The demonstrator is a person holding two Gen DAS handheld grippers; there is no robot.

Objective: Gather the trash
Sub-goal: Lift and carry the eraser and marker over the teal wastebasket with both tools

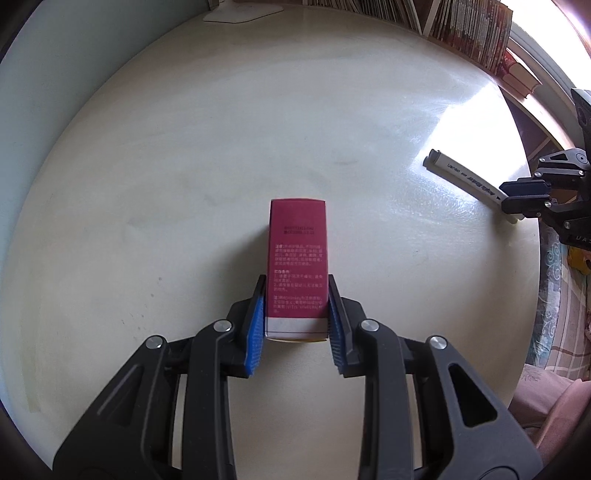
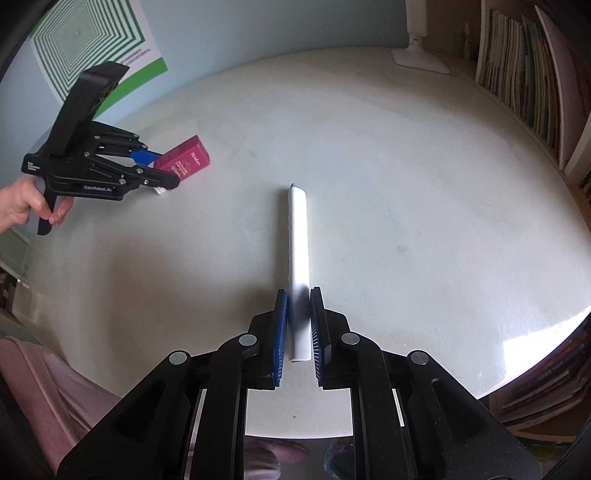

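Note:
A small red carton (image 1: 297,258) with white print is clamped between the blue pads of my left gripper (image 1: 296,291), which is shut on it above the pale table (image 1: 184,184). The right wrist view shows that same red carton (image 2: 186,160) in the left gripper (image 2: 162,170) at the far left. My right gripper (image 2: 298,295) is shut on a long white tube-like package (image 2: 298,236) that sticks out forward over the table. From the left wrist view, the white package (image 1: 465,179) with dark lettering is at the right, held by the right gripper (image 1: 513,197).
Rows of books (image 1: 465,29) line shelves behind and right of the table; more books (image 2: 524,74) stand at the right. A white lamp base (image 2: 421,61) sits at the table's far edge. A green-striped poster (image 2: 92,40) hangs on the wall. A hand (image 2: 26,206) holds the left gripper's handle.

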